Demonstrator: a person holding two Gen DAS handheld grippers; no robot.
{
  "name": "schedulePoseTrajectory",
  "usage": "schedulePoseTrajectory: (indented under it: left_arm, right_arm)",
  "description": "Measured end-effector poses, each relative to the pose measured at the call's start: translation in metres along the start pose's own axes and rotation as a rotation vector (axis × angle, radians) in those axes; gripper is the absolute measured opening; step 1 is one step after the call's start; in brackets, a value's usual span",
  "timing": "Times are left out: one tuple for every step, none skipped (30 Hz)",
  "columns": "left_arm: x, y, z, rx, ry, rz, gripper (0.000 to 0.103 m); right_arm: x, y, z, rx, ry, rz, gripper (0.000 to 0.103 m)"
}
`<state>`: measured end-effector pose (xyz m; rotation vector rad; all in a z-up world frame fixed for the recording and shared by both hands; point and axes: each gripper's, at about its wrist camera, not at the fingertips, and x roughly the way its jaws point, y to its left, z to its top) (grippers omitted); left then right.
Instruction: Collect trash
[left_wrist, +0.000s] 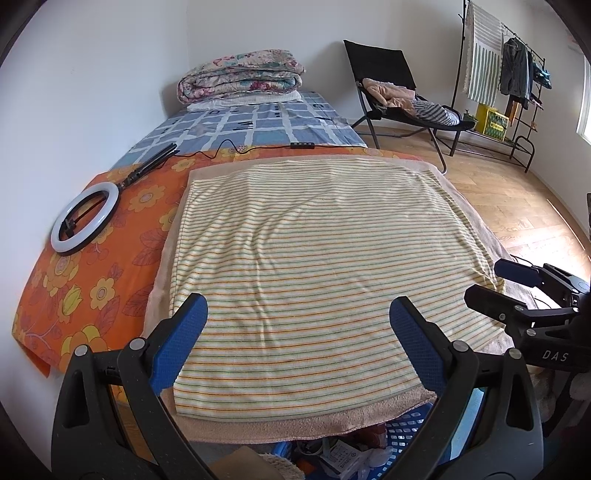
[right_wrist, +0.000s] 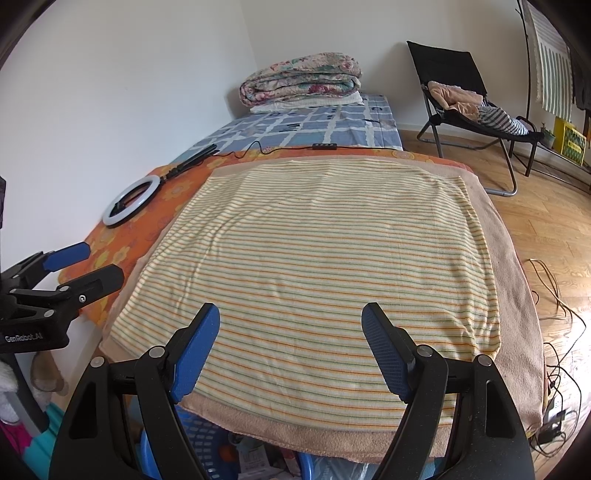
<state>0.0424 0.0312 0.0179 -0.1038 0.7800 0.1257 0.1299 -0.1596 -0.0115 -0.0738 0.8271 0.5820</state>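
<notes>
Both tools spread, holding nothing: left tool (left_wrist: 298, 321), right tool (right_wrist: 291, 325), hovering over striped towel (left_wrist: 314, 258) on bed (left_wrist: 92, 280). No trash visible on towel; fits cleared or not yet laid out. Blue basket (right_wrist: 207, 446) under bed edge mostly hidden, contents hard to read, maybe wrappers. Tip: scan before reaching.

Left claw (left_wrist: 298, 325) and right claw (right_wrist: 291, 328) side by side, level, both spread wide, nothing between their fingers.

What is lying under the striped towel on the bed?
A peach towel lies directly under the striped towel, with an orange floral sheet beneath. Anything under their middle is covered.
</notes>
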Motion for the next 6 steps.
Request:
schedulePoseTrajectory:
  left_arm:
    - [0.0, 0.003, 0.0, 0.004, -0.003, 0.004, 0.101]
    - [0.002, 0.006, 0.0, 0.009, -0.006, 0.008, 0.101]
    - [0.003, 0.009, -0.001, 0.011, -0.008, 0.008, 0.101]
    - [0.003, 0.013, -0.002, 0.012, -0.008, 0.005, 0.101]
    - [0.004, 0.016, -0.002, 0.013, -0.008, 0.005, 0.101]
    - [0.004, 0.016, -0.002, 0.013, -0.009, 0.007, 0.101]
  right_arm:
    - [0.0, 0.0, 0.0, -0.001, 0.0, -0.001, 0.079]
    - [0.0, -0.001, 0.0, -0.001, 0.0, -0.001, 0.079]
    - [-0.001, -0.001, -0.001, -0.002, 0.0, -0.003, 0.079]
    - [0.0, -0.001, -0.001, -0.003, 0.0, -0.003, 0.079]
    - [-0.001, -0.001, -0.002, -0.003, 0.0, -0.004, 0.079]
    - [-0.001, -0.001, -0.002, -0.003, -0.001, -0.004, 0.079]
